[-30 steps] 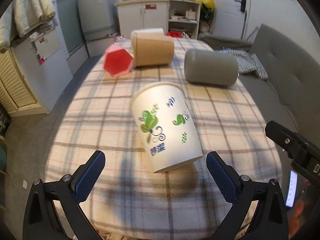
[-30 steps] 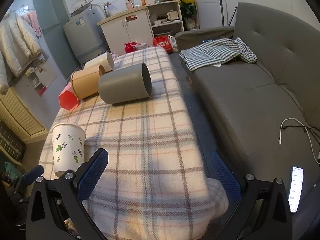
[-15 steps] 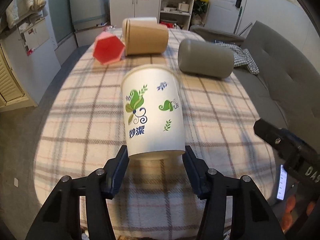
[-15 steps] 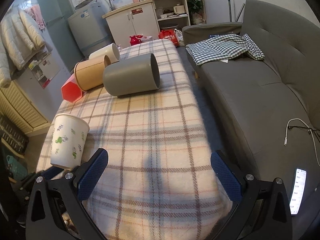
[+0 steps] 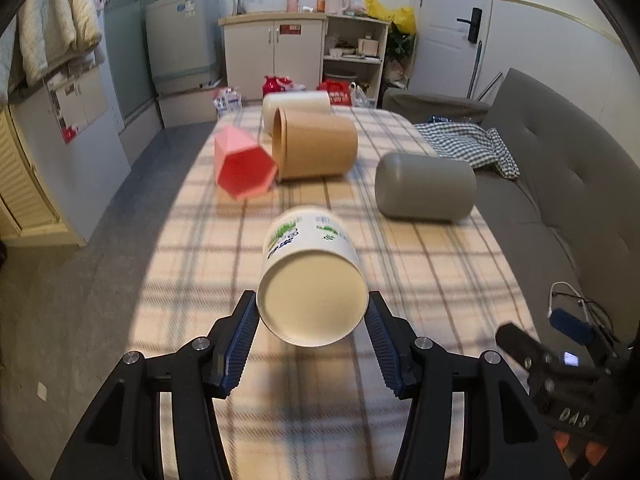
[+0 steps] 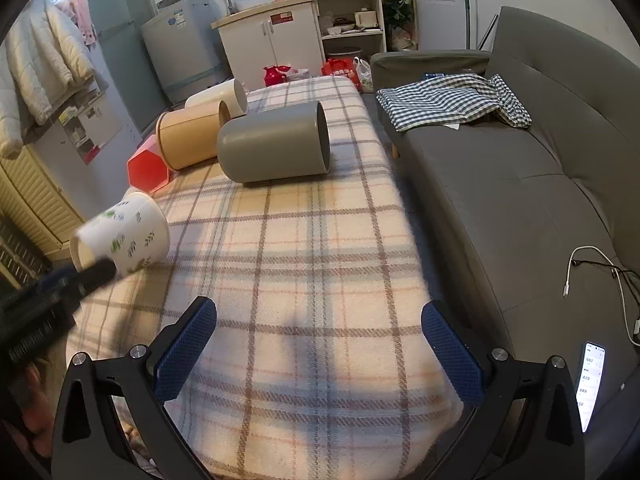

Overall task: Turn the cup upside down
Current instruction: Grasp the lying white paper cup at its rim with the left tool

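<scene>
A white paper cup [image 5: 311, 280] with green leaf print is held in my left gripper [image 5: 312, 322], which is shut on its base end. The cup is lifted off the plaid table [image 5: 400, 264] and tipped over, its flat bottom facing the camera and its mouth pointing away. In the right wrist view the cup [image 6: 124, 236] hangs tilted at the left, above the table edge. My right gripper [image 6: 318, 344] is open and empty over the table's near end.
Lying on their sides at the far end are a tan cylinder [image 5: 316, 146], a cream one [image 5: 296, 104], a grey one [image 5: 426, 188] and a red hexagonal cup [image 5: 242, 166]. A grey sofa [image 6: 520, 184] runs along the right, with a checked cloth, a cable and a phone.
My left gripper closed on the standing cup, lifted it and tipped it over so its bottom now faces the camera. The right gripper stayed open and shifted slightly.
</scene>
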`<state>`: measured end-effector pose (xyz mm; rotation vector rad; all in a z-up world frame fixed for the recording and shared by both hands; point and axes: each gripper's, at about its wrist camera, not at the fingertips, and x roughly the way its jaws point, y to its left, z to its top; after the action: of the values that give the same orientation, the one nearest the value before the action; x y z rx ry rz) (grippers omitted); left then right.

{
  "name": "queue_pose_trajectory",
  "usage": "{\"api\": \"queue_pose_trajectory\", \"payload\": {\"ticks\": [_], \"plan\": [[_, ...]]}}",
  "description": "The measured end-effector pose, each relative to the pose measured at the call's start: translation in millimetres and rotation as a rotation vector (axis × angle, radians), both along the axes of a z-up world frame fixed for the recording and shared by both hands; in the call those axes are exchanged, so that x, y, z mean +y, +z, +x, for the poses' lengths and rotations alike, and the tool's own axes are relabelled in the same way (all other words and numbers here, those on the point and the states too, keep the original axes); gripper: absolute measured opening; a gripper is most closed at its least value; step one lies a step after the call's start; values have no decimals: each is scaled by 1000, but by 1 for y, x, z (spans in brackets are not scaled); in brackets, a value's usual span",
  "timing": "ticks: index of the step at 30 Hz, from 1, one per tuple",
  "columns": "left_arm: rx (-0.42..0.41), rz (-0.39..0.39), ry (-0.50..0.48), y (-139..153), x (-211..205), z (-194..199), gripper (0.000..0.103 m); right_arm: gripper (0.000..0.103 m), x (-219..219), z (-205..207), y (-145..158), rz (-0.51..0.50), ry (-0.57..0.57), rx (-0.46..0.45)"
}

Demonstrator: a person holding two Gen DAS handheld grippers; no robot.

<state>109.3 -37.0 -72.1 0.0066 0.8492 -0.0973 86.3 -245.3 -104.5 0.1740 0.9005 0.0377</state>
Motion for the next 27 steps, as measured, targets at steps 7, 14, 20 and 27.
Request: {"api": "queue_pose_trajectory", "payload": {"ticks": [7,14,20,27], "plan": [[28,-5,-8,3,1,33,55,103,1,1,-1,2,7,4],[61,-12,-37,14,-4,36,55,103,2,3,-2,9,11,7],[124,92,-110,17,-19,29,55,103,4,5,-3,14,18,7],[152,121,-112,7,-25,49,55,103,3,5,-2,12,15,3]]}}
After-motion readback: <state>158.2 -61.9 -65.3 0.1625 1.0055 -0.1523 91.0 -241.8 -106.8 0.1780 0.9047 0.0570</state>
